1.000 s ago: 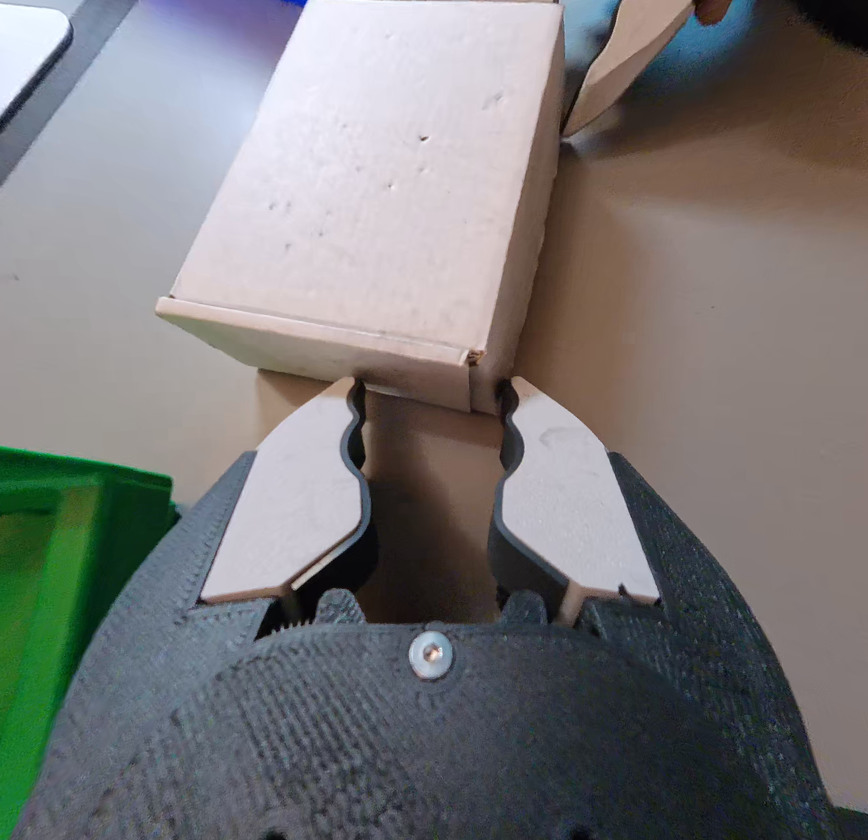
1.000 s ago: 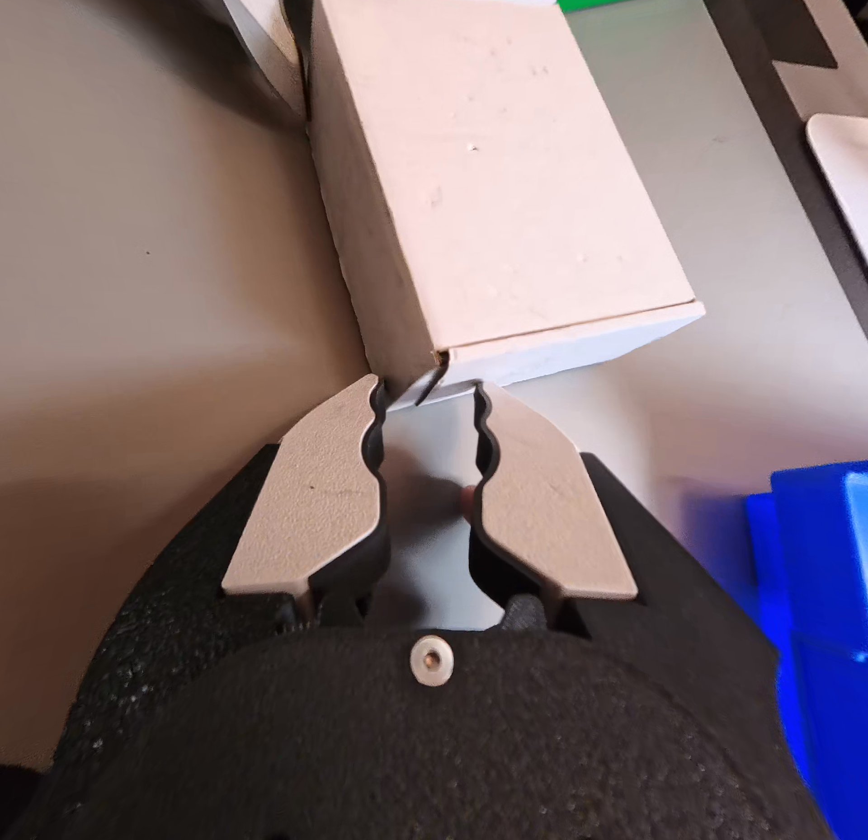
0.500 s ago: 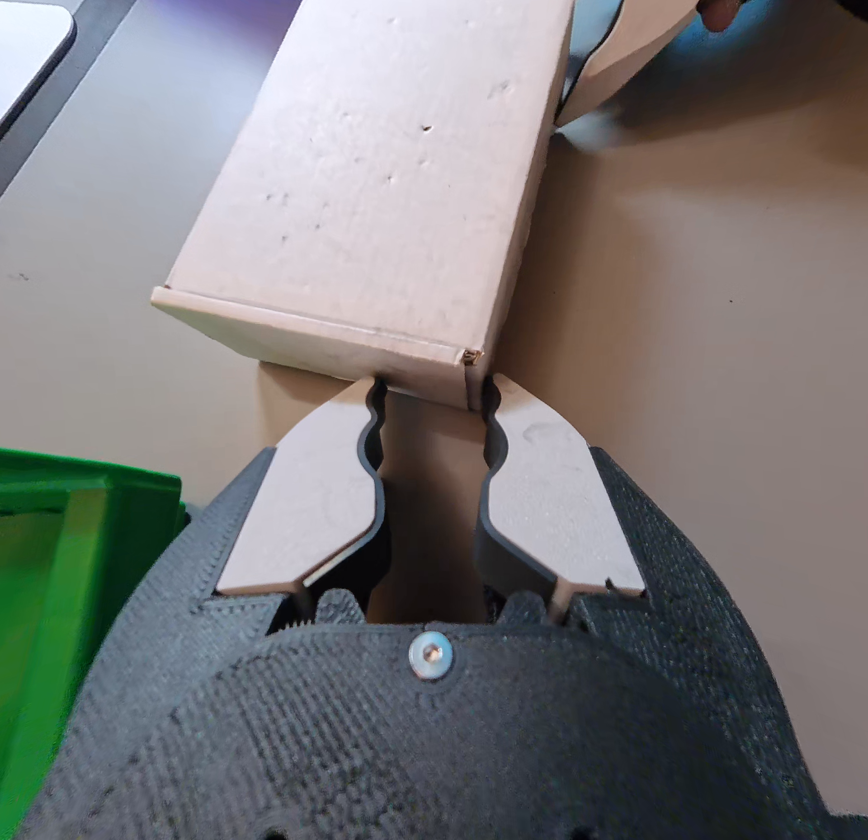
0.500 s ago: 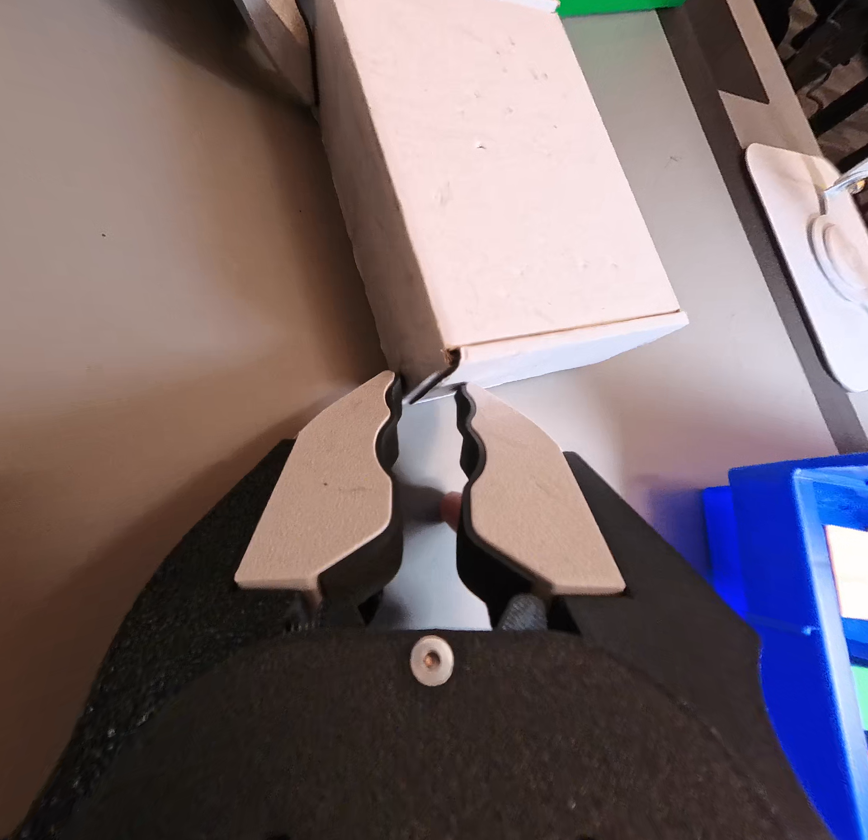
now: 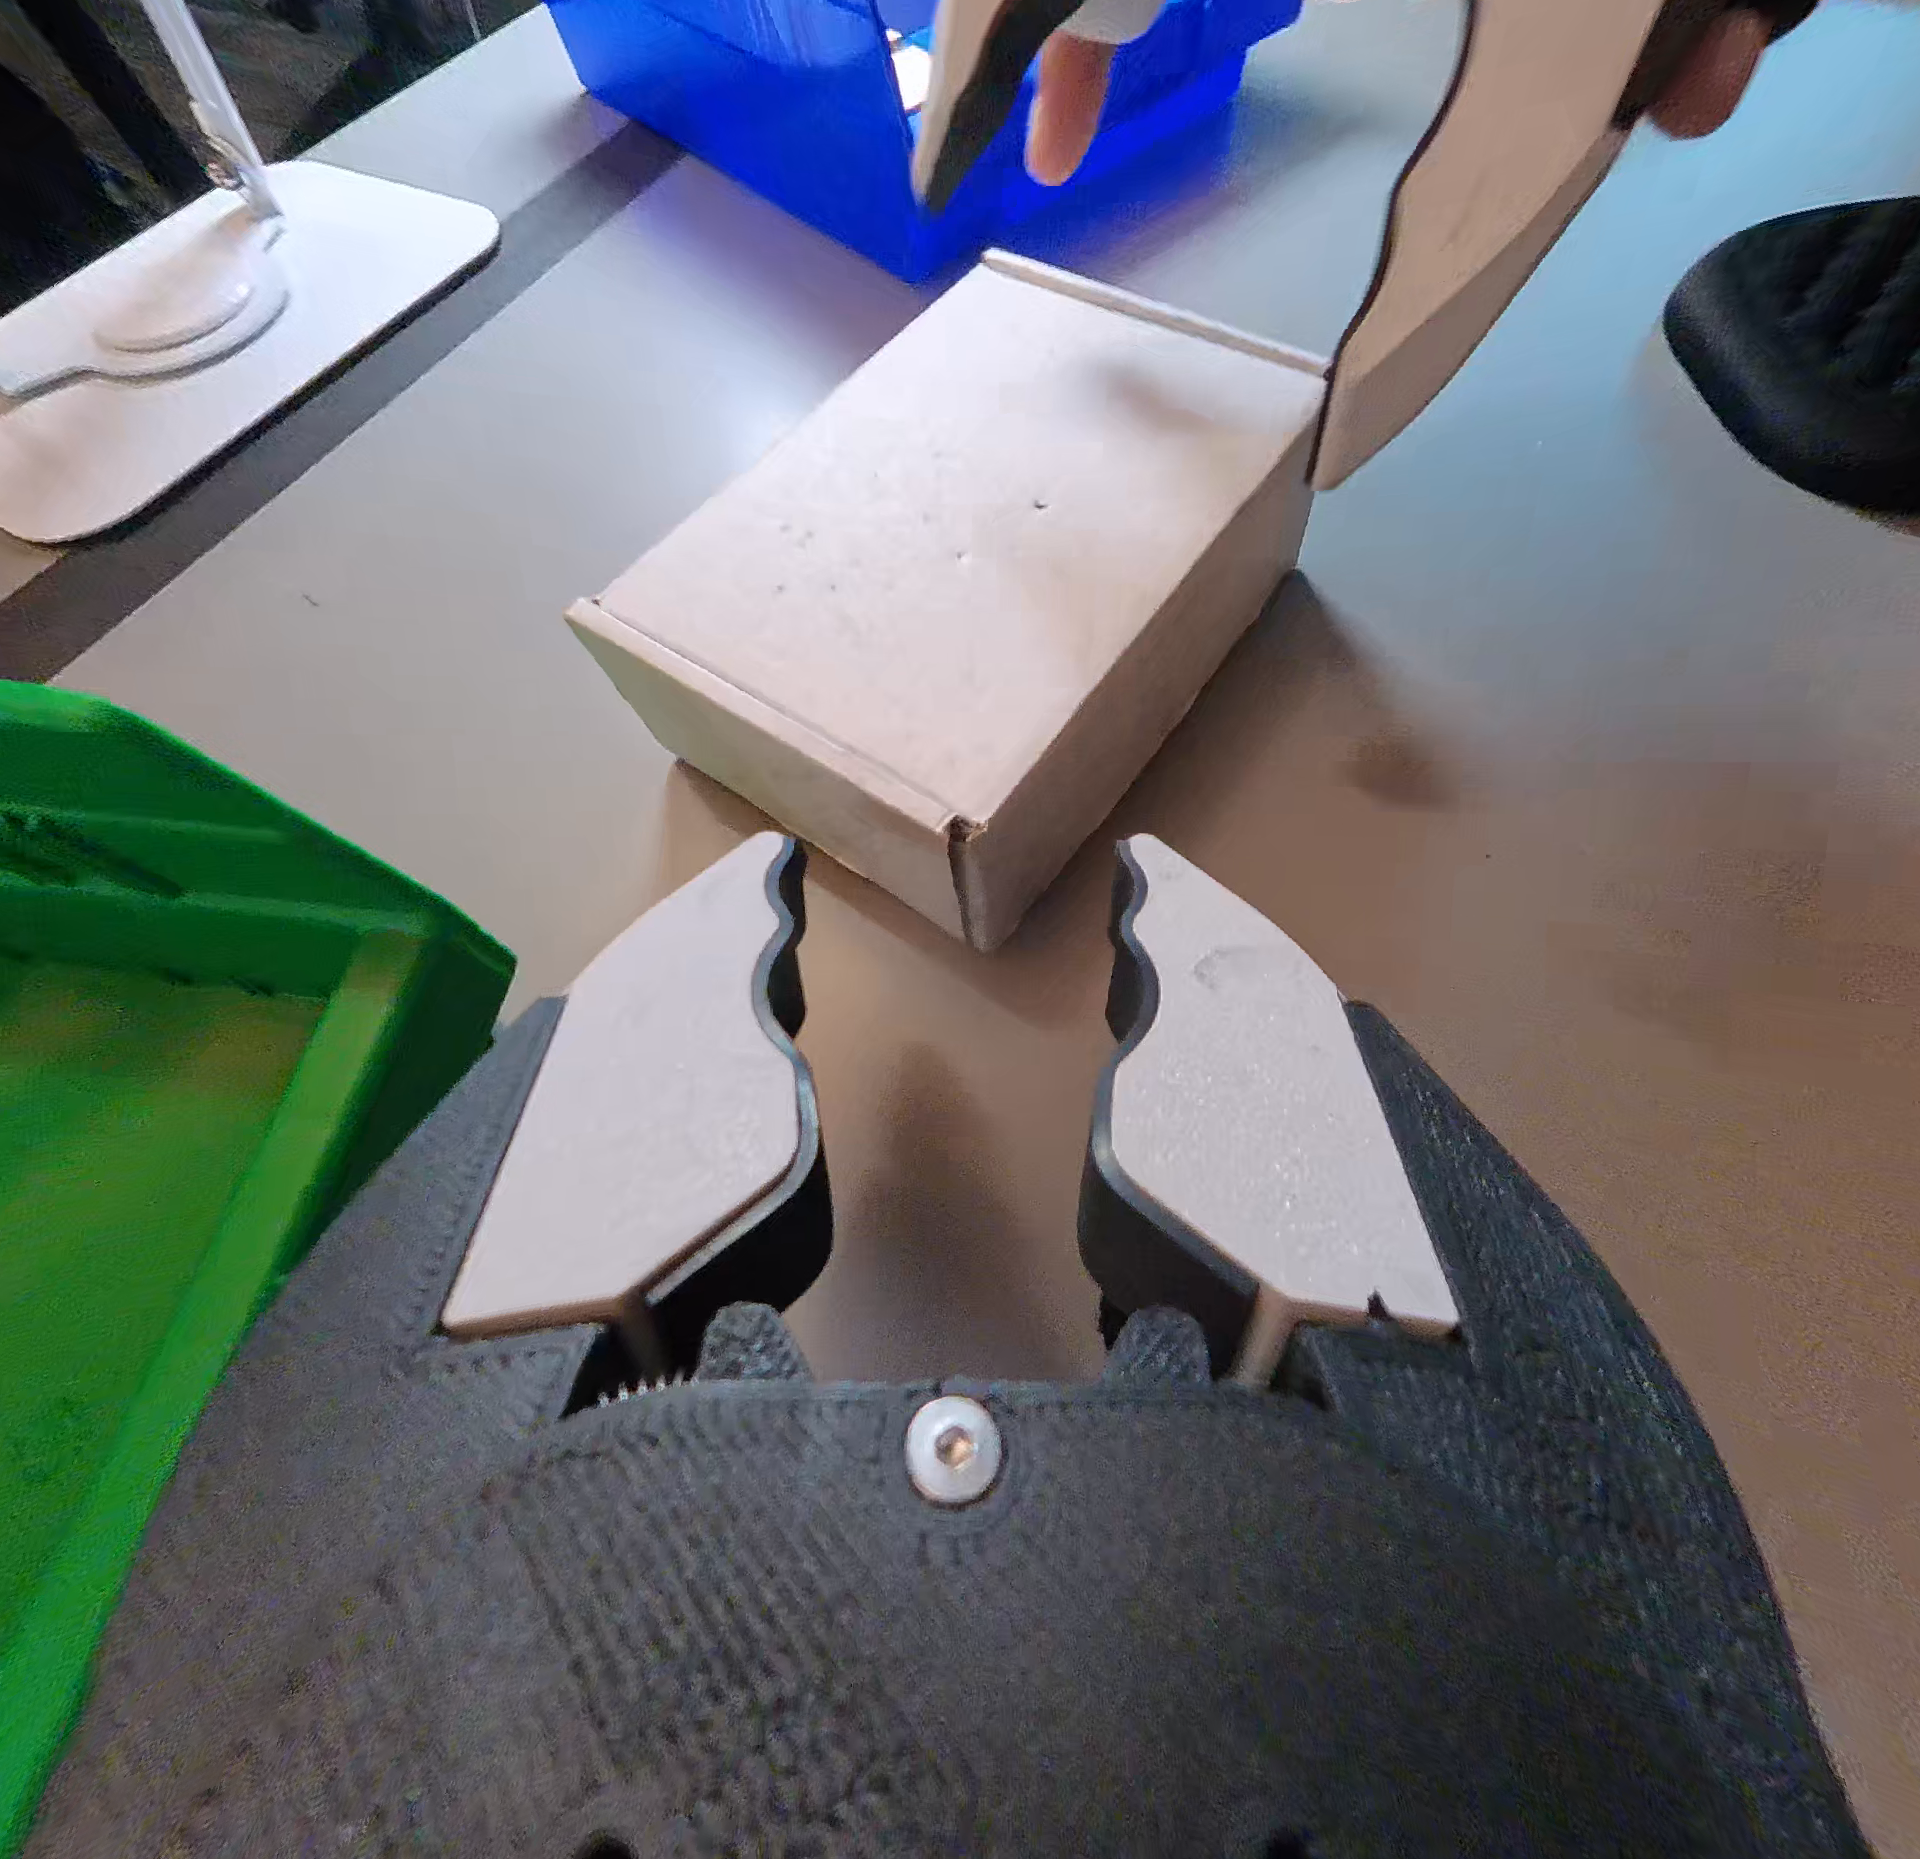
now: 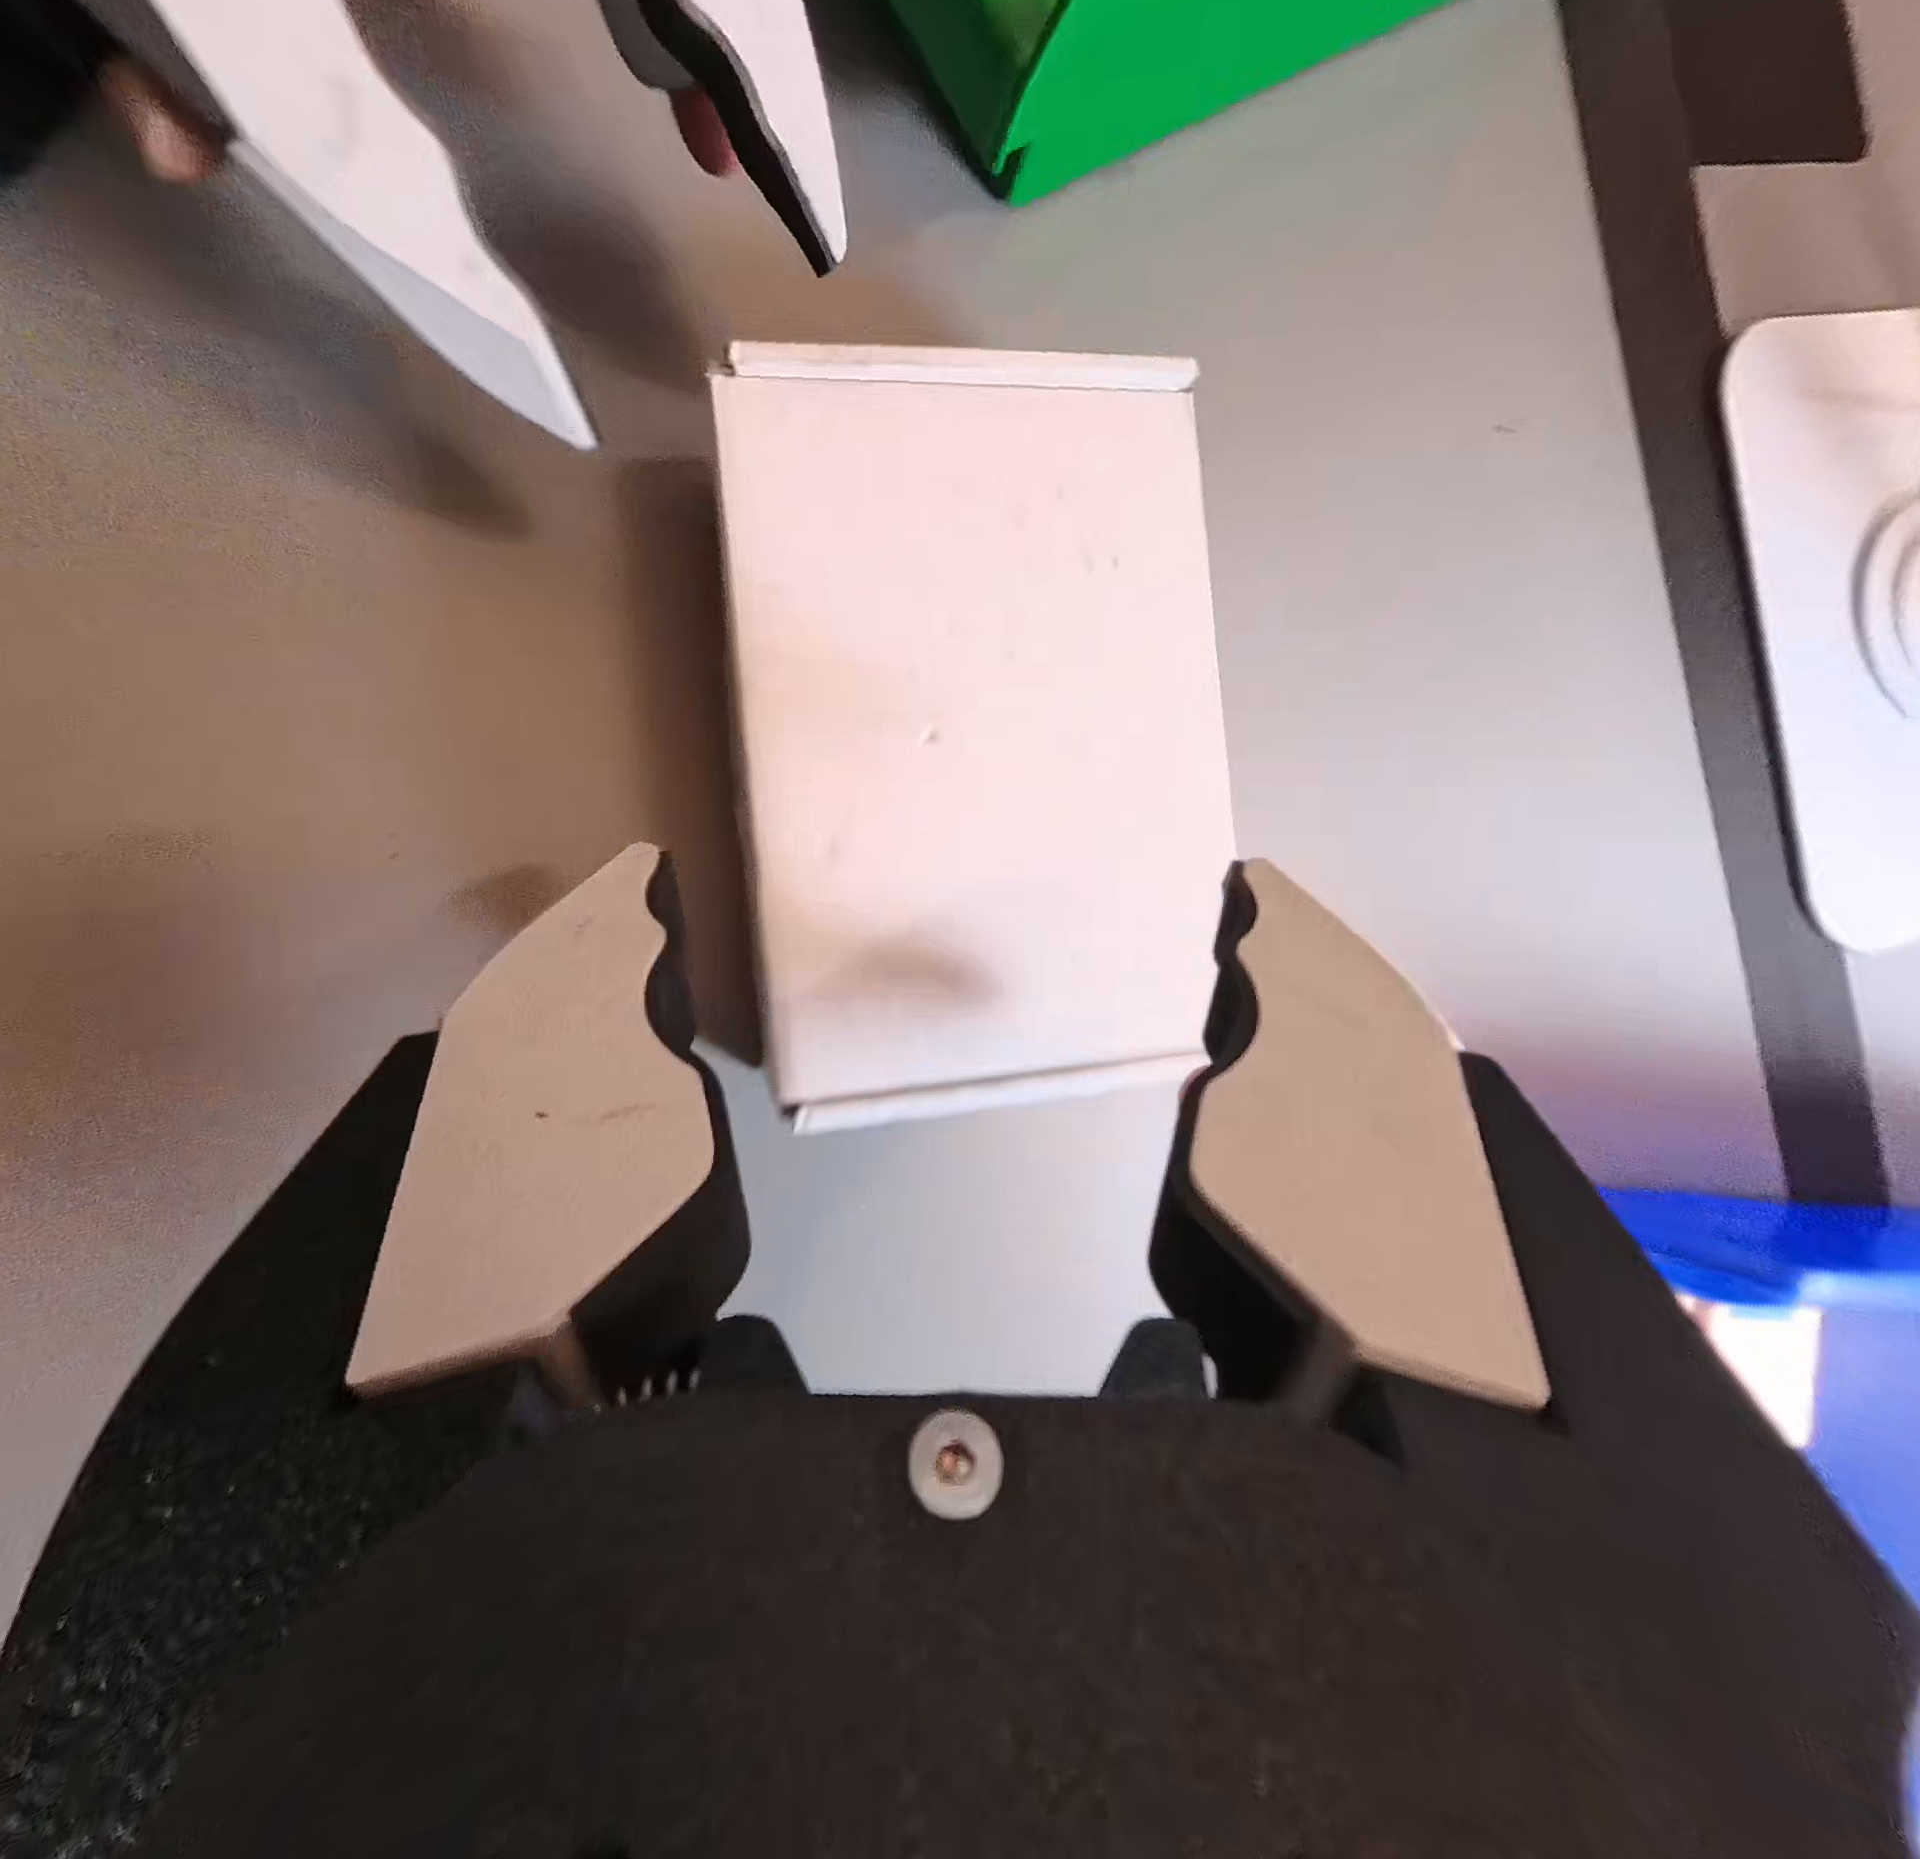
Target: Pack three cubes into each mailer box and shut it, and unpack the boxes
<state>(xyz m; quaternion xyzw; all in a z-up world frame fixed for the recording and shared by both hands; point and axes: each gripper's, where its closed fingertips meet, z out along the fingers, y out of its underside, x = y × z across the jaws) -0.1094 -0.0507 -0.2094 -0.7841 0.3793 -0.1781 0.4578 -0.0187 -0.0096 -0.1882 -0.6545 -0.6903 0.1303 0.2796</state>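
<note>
1. Mailer box lies shut on the grey table, between green bin and blue bin.
2. Right gripper hovers above it, jaws wide, empty.
3. Left gripper sits low just beside its corner, parted, empty.

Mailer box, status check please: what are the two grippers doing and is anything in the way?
Left gripper open, empty, short of the box corner. Right gripper open wide, raised over the box. Mailer box shut, flat on table. Nothing blocking.
</note>
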